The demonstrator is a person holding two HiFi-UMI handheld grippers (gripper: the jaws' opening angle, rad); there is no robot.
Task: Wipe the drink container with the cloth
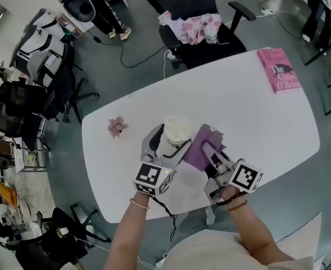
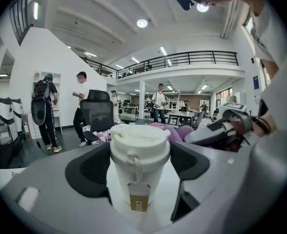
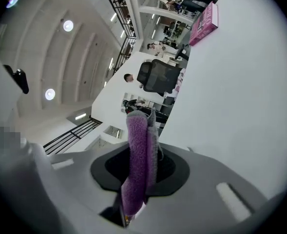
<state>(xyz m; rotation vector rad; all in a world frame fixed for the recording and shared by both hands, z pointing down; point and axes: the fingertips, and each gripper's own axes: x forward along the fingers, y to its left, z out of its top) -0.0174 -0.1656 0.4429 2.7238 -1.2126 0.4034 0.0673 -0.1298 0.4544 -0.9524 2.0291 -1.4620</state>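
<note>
**WIPE STEP: CUP HELD, CLOTH AT CUP'S SIDE**

Location: the cream lidded travel cup [image 1: 177, 129] is found upright on the white table [image 1: 255, 111], lower centre of the head view and near the table's front edge.

L gripper: the left gripper [image 1: 166, 144] is closed on the cup. In the left gripper view both pads are seen against the cup's sides below the lid, with a tag hanging down the front. The cup is judged steadied and resting on the table.

R gripper: the right gripper [image 1: 208, 152] is clamped on a folded purple cloth [image 1: 196, 151]. In the right gripper view the cloth [image 3: 137, 155] is pinched edge-on between the jaws, with no gap seen.

Relation: the cloth is placed just right of the cup in the head view. Contact w/ the cup wall cannot be confirmed.

Step in hand (judgement): start of wiping, w/ cup braced and cloth brought up to it.

Next move (judgement): the cloth's flat face is to be pressed on the cup wall and drawn around or down it. The L grip is to be kept firm, as side pressure could tip the cup.

Other items: a pink book [image 1: 279, 70] at upper right, well apart.
</note>
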